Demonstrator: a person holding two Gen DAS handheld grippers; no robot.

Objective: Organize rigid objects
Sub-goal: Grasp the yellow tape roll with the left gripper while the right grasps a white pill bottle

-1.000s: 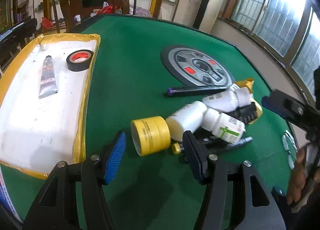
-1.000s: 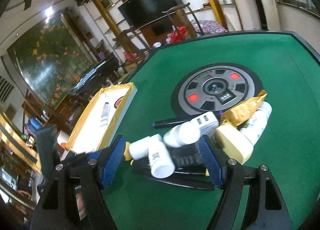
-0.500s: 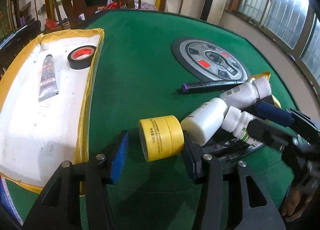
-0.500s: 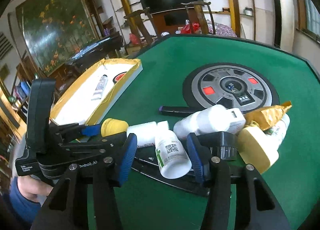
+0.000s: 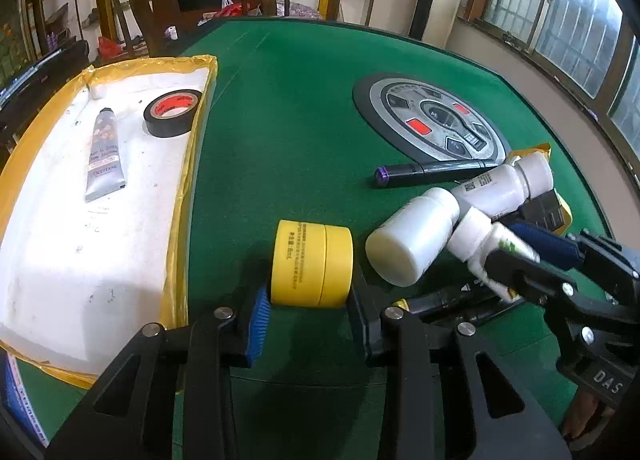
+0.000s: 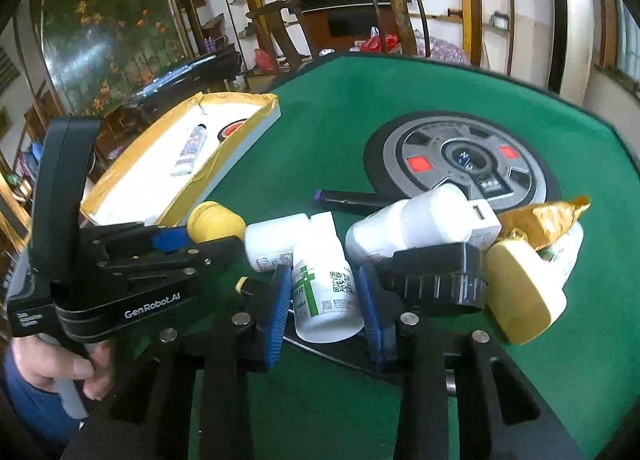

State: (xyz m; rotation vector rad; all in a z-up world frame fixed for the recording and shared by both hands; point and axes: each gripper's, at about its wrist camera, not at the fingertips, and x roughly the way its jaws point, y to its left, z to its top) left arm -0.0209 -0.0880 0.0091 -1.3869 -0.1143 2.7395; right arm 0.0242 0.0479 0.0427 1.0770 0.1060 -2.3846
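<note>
Your left tool [image 5: 308, 310] has its pads pressed against both flat faces of the yellow tape roll [image 5: 312, 265], which stands on edge on the green surface [image 5: 280, 108] directly ahead of it. Gripping across the faces rather than the curved rim looks chosen to stop the roll from slipping or rolling away. To that tool's left lies the yellow-edged tray [image 5: 182, 196], already holding a black tape roll [image 5: 173, 113] and a hand cream tube [image 5: 105, 154], the likely destination.

Your right tool [image 6: 325, 310] is clamped around the white pill bottle [image 6: 325, 292] with the green cross, lying bottom end toward you at the near edge of the pile. Just beyond and to its right, other white bottles [image 6: 416, 220], a black marker [image 6: 344, 198], a black cap [image 6: 436, 276] and a gold packet [image 6: 548, 216] remain heaped together, touching one another. Lifting the bottle may disturb its neighbours.
</note>
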